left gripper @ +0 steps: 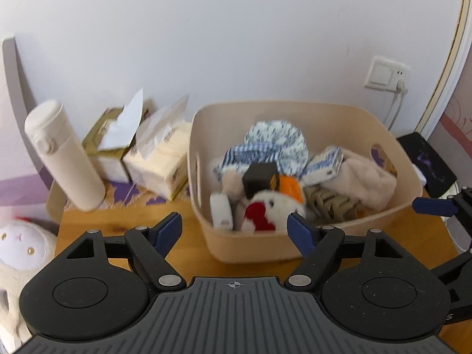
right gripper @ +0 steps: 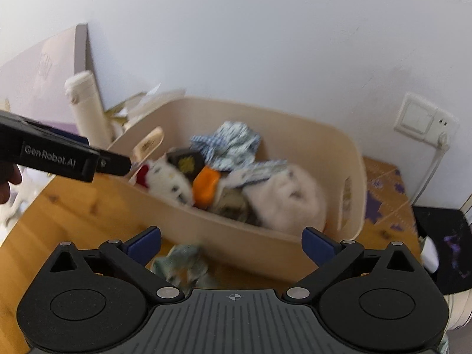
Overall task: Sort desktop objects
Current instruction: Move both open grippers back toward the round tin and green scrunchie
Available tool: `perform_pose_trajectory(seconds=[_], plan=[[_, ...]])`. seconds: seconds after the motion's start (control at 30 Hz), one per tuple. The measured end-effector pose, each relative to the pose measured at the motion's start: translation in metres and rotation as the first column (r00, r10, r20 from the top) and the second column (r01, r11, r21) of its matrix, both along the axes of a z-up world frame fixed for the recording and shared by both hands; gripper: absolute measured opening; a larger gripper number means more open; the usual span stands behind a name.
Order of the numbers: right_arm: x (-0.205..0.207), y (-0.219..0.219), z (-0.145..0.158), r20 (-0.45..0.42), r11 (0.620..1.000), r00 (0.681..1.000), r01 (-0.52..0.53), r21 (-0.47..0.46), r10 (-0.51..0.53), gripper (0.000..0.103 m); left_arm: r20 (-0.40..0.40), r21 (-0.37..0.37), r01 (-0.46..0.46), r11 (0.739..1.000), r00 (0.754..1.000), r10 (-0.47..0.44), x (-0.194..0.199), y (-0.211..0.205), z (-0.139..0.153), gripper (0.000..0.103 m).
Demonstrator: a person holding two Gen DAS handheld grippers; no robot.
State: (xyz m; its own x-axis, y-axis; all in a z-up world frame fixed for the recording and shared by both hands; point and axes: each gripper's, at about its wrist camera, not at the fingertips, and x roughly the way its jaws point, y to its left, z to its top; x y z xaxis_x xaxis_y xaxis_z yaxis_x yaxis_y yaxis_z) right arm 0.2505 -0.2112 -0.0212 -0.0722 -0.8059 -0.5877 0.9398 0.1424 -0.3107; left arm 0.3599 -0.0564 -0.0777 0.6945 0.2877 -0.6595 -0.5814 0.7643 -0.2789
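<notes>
Before the full beige bin (left gripper: 253,244), both grippers' fingers (left gripper: 168,230) released, nothing between them.

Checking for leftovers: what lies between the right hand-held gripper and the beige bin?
A crumpled patterned cloth on the wooden table, before the beige bin, between the right hand-held gripper's open fingers; right wrist view.

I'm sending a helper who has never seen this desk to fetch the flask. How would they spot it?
Start at the beige bin of soft toys on the wooden table. Left of it, past two tissue packs by the wall, stands the flask. It is a tall, smooth, cream-white cylinder with a flip lid, the only hard upright thing there.
</notes>
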Motion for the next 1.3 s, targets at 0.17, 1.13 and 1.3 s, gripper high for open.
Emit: perform_pose_trajectory(seconds=[0.17, 1.13, 1.3], plan=[[0.009, 0.001, -0.023, 0.005, 0.998, 1.0, -0.016, 0.068, 0.016, 0.103, -0.052, -0.036, 0.008, 0.999, 0.999, -0.01, -0.008, -0.008, -0.021, 0.08], [-0.045, -0.017, -0.078, -0.059, 0.967, 0.985, 0.17, 0.189, -0.161, 0.103, -0.21, -0.233, 0.09, 0.968, 0.968, -0.14, 0.024, -0.059, -0.084, 0.08], [-0.058, -0.01, -0.08, -0.058, 0.968, 0.989, 0.148, 0.205, -0.139, 0.103, -0.221, -0.257, 0.133, 0.957, 0.956, -0.192, 0.036, -0.071, -0.085, 0.081]])
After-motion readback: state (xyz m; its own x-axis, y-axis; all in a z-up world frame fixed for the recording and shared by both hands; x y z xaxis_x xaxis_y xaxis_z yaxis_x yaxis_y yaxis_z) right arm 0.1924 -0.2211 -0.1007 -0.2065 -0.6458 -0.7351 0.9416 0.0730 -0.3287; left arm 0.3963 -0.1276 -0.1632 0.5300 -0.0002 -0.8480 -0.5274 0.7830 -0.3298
